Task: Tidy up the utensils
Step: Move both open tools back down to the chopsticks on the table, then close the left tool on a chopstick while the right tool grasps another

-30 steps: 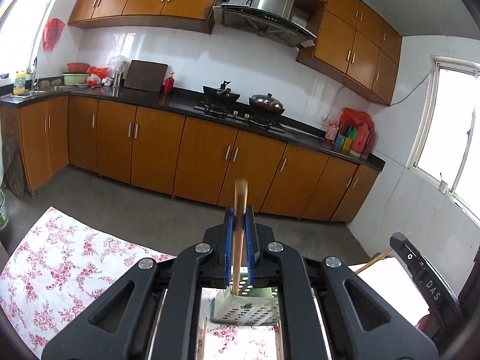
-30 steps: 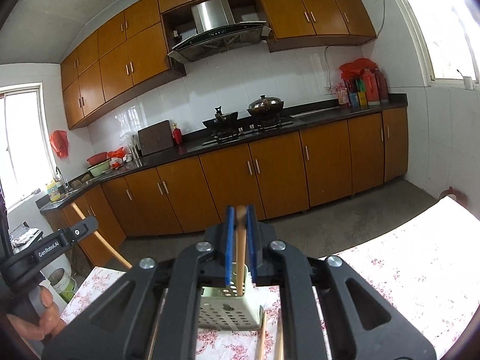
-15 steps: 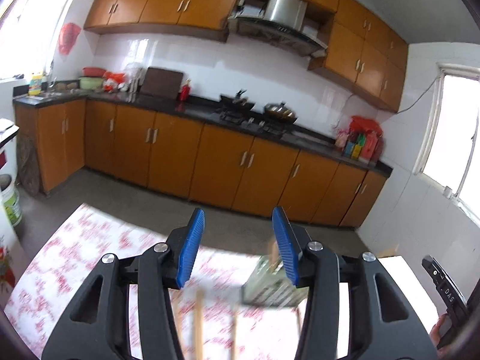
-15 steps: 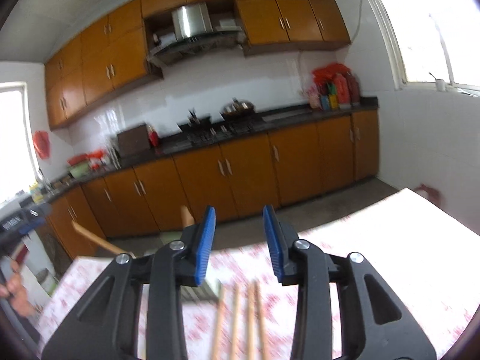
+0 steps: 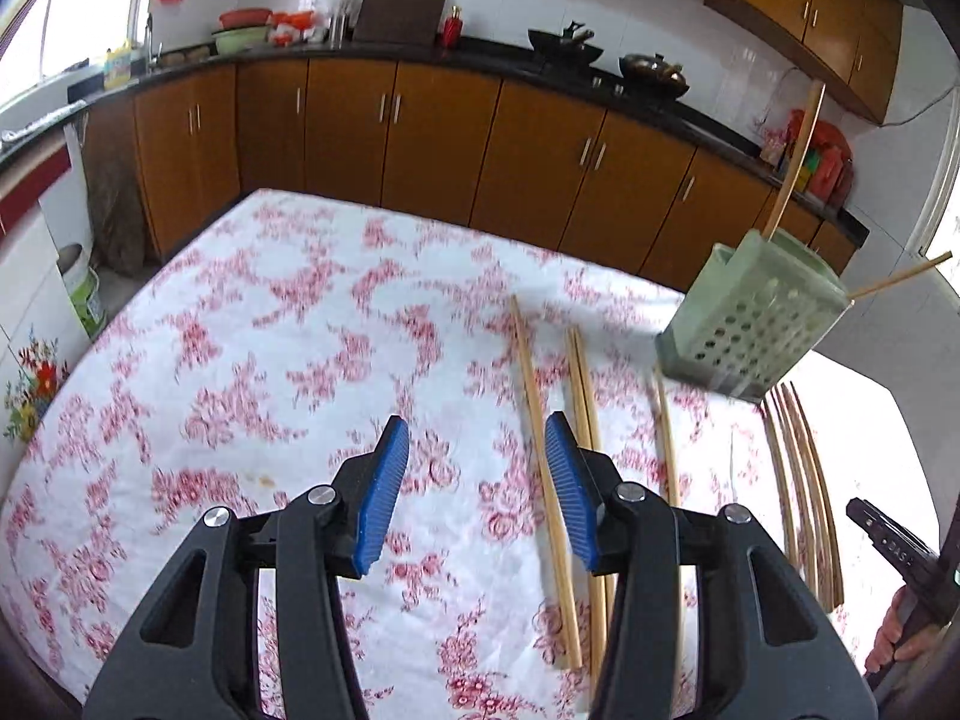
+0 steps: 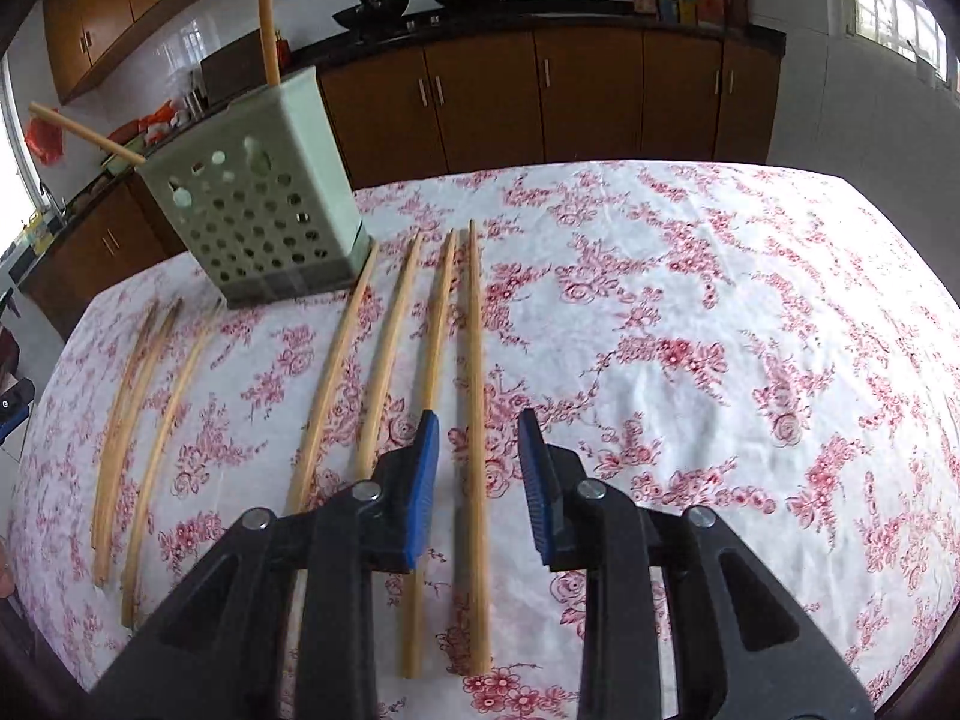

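Observation:
A pale green perforated utensil holder [image 5: 750,318] [image 6: 264,210] stands on the flowered tablecloth [image 5: 270,330] with two wooden chopsticks [image 6: 267,12] leaning out of it. Several more chopsticks [image 5: 540,450] lie in rows in front of it. My left gripper [image 5: 477,480] is open just above the cloth, left of the nearest chopstick, with nothing between its fingers. My right gripper [image 6: 478,468] hangs low over one light chopstick [image 6: 474,360]. Its jaws are closing, and the chopstick lies in line between the blue pads [image 6: 420,480] without being pressed.
Darker chopsticks [image 5: 798,480] lie right of the holder in the left wrist view. A hand holds the other gripper's handle [image 5: 894,546] at the right edge. Brown kitchen cabinets [image 5: 420,132] and a counter run behind the table. The table's edges [image 6: 900,240] curve close.
Both grippers were shut on a chopstick above the holder. They opened, the two chopsticks now stand in the holder, and both grippers dropped and tilted down toward the table.

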`<state>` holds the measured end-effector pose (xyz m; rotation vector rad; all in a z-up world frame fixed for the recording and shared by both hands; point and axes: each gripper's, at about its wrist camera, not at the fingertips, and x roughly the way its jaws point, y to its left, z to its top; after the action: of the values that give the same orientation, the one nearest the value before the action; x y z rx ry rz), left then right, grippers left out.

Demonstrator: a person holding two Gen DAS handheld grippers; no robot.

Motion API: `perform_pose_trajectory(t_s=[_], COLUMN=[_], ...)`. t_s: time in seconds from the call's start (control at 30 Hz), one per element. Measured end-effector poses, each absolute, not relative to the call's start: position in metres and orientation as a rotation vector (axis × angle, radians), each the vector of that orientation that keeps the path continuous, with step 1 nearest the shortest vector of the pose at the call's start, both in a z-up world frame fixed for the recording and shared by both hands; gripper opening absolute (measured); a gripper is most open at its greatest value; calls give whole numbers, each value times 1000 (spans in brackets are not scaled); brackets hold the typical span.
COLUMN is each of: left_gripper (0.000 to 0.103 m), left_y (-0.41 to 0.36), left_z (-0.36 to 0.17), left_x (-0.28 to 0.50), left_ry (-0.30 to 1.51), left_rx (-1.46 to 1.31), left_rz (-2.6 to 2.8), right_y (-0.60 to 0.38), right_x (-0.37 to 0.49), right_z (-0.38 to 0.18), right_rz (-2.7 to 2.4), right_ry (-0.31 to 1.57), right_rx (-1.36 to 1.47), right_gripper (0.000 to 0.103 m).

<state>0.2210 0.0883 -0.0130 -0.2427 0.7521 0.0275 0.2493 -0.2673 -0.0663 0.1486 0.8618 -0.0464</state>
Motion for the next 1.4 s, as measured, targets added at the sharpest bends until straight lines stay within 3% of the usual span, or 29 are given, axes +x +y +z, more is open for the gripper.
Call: perform_pose_trajectory(t_s=[0.17,0.23,0.43,0.83,1.4], left_gripper=[47,47,36,10,8], left_y=[84,81,64,31,77], left_z=[-27,-32,-46,-72,-73], left_x=[219,219,227,238,246], left_ry=[789,798,846,917,874], left_rx=[-253,-246,-215,-77,-79], left_rz=[-5,-18,-69,-79,-19], right_y=[-262,-267,-301,-290,-299], right_x=[253,253,256,253,279], right_z=[-83,-81,-79,-81,-82], right_rz=[-75,-100,-225,-203,-201], right_ry=[895,897,898,892,872], right_rx=[94,69,185,134,103], right_gripper=[24,9,8,8,9])
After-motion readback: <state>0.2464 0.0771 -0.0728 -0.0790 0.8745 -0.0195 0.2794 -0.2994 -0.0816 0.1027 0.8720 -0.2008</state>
